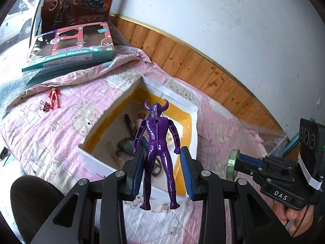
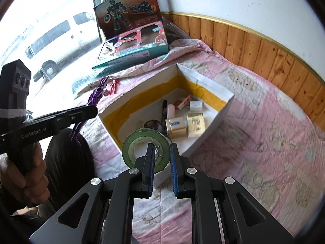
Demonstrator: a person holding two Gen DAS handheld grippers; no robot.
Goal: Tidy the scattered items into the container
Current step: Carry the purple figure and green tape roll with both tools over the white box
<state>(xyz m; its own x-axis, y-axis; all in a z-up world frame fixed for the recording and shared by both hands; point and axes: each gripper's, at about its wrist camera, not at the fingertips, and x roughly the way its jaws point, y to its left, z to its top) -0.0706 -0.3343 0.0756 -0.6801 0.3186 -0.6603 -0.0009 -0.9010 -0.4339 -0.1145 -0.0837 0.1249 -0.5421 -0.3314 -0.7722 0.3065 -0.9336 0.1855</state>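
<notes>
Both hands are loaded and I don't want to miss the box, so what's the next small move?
Probably open the left gripper: its purple horned plastic figure already hangs above the open white cardboard box, while the right gripper's green tape roll is only at its near edge.

Support surface: bed covered by pink quilted blanket with cartoon print (image 2: 254,122). Directly on blanket: open white cardboard box with yellow tape band inside (image 2: 219,120), sitting mid-bed. Small red toy figure (image 1: 54,98) lying flat near far edge, black binder clip (image 1: 45,105) just beside it. Teal flat toy box printed "Washing Machine" (image 1: 75,48) at head end, dark robot-picture carton (image 1: 77,2) propped upright behind it. Bubble wrap sheet (image 1: 18,81) under teal box edge.
</notes>
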